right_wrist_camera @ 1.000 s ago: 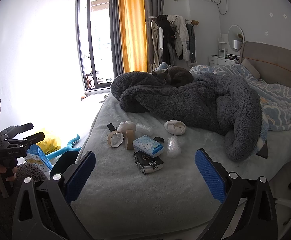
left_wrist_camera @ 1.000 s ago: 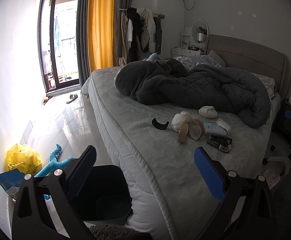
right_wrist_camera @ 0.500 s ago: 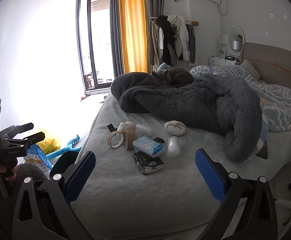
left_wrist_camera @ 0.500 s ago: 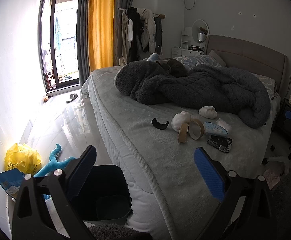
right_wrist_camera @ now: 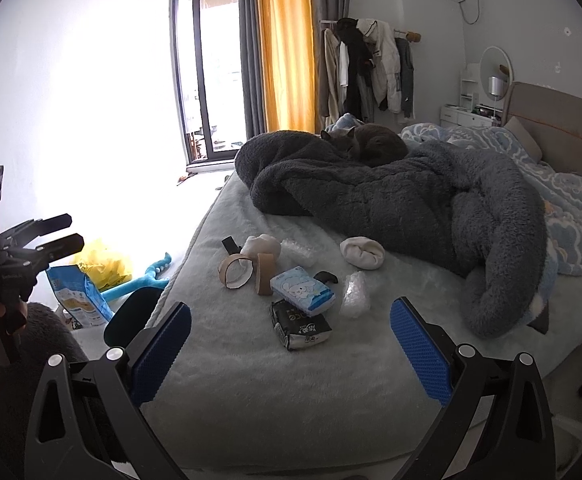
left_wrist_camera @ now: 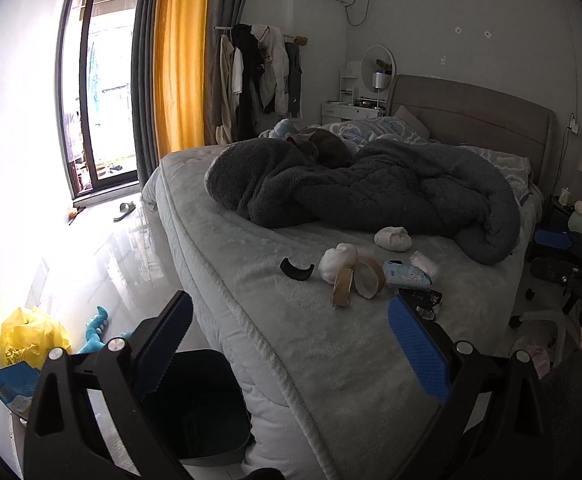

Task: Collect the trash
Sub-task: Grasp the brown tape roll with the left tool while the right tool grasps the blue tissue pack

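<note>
Trash lies in a loose cluster on the bed [right_wrist_camera: 219, 380], none of it collected yet as far as the views show. Going left to right in the right wrist view: two empty tape rolls [right_wrist_camera: 247, 272] beside a crumpled white wad [right_wrist_camera: 263, 246], then a blue tissue pack [right_wrist_camera: 303, 290] overlapping a black packet [right_wrist_camera: 301, 326], then clear plastic wrap [right_wrist_camera: 355, 294], with a rolled white sock [right_wrist_camera: 362, 253] farther back against the grey blanket [right_wrist_camera: 391, 200]. A cat [right_wrist_camera: 367, 144] sleeps on that blanket. The dark bin [left_wrist_camera: 195, 404] stands on the floor at the bed's near left corner, and looks empty.

Both tools hang short of the pile: the left hand-held gripper [left_wrist_camera: 289, 346] and the right hand-held gripper [right_wrist_camera: 289, 350] each have their pads spread wide with nothing between them. Open bedding lies between the grippers and the cluster, so the approach looks free; the mattress edge drops off just left of the tape rolls, toward the bin.
</note>
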